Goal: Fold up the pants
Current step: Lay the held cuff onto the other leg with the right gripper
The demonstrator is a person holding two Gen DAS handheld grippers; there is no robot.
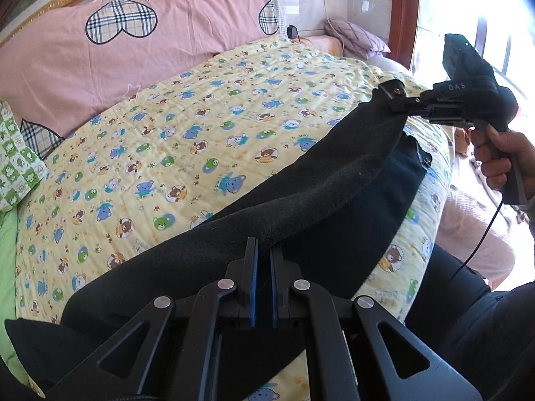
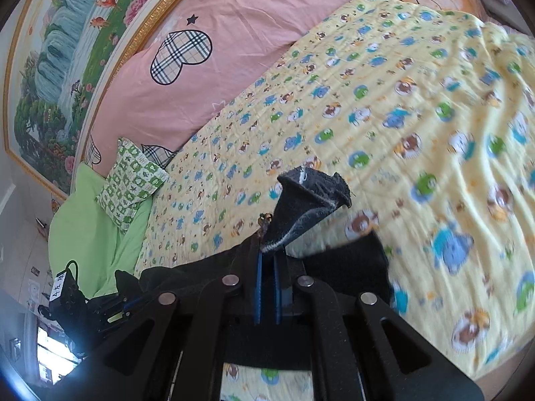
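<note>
On the bed [image 1: 200,107], over the yellow bear quilt [image 2: 418,107], black pants [image 1: 301,193] stretch along the near edge, lifted between both claws. Pink duvet [image 1: 117,60] banks up at the far side, green pillow [image 2: 133,180] sits at one end, purple pillow [image 1: 357,38] at the other; the whole quilt middle is open for laying the fold down. The near bed edge is close under the cloth, so slack could slide off toward the person.

Pants look soft, fleecy, thick, light enough, limp: they sag between holds and will drape, not slip. Best held at hem or waistband corners, as now.

Left claw [image 1: 262,257] is pinched on the near fabric edge, pads almost together. Right claw [image 2: 267,254] is clamped on a bunched corner that sticks up past the tips; left view shows the same right claw [image 1: 394,95] holding that end high, well apart from the left.
</note>
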